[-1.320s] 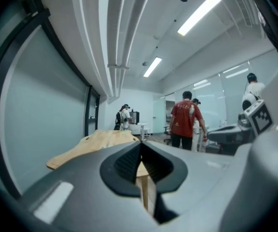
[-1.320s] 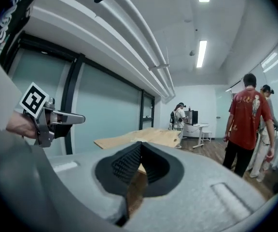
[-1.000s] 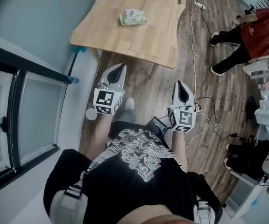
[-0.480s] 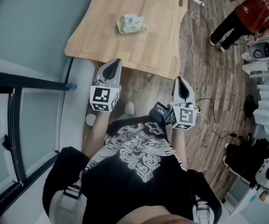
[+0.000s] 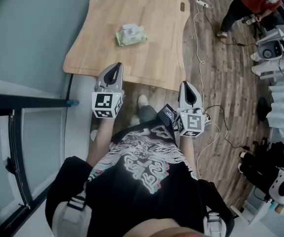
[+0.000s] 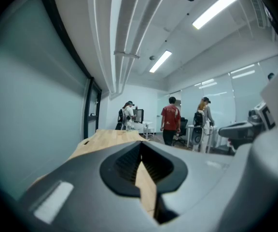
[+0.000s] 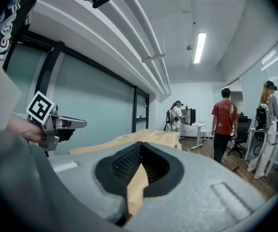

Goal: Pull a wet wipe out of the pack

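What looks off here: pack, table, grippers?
Nothing stands out. The wipe pack lies flat on the wooden table, a little skewed to its edges, with nothing spilled. The left gripper and right gripper are shut and empty.

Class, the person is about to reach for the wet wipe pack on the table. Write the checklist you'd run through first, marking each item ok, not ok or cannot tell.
1. Wet wipe pack lies in plain view on the wooden table: ok.
2. Left gripper empty, shut on nothing: ok.
3. Right gripper empty, also shut: ok.
4. Grippers close enough to the pack: not ok; both hang by the table's near edge, short of it.
5. Pack's flap open or a wipe showing: cannot tell, too small.
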Tool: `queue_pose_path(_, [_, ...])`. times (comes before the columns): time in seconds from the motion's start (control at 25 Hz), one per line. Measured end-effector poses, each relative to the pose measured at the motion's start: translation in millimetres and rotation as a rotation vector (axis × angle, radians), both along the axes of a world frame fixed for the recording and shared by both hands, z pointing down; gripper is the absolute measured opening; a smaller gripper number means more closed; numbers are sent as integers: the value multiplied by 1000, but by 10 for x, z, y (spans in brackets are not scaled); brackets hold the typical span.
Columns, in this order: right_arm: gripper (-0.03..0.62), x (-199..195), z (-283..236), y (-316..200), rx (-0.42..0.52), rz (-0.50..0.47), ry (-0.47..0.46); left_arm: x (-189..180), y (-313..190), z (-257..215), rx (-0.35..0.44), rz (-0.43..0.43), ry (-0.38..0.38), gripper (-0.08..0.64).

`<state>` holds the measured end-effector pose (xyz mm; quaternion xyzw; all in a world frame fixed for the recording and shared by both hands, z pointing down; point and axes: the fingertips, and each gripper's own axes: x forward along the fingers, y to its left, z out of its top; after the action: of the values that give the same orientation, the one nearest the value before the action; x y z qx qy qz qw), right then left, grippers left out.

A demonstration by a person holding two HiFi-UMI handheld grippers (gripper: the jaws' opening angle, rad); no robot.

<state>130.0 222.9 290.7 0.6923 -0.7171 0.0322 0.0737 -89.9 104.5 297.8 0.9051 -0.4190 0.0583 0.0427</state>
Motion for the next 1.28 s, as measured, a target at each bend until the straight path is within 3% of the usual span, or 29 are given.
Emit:
queue_pose_path(0.28, [-2,72,-25,-189,24,-34,-84,87,-134,-57,18,9,1,-12])
queue_pose_path(0.48, [-2,-26,-52,-349,49,-70,-77,24,-245,-55,27,-7,-8,-12])
queue_pose_path(0.64, [-2,-40,19,-455,25,-72,-30,60,-337,-25,28,-8,-16,-12])
queue_pose_path(0.88, [-2,-17,125,-692,2,-88,-31,175,-537,59,25,10,-49,-12])
queue_pose_path(1.28, [-2,-83,400,-1230,-67,-130,-29,177,-955,418,-48,0,-69,-12])
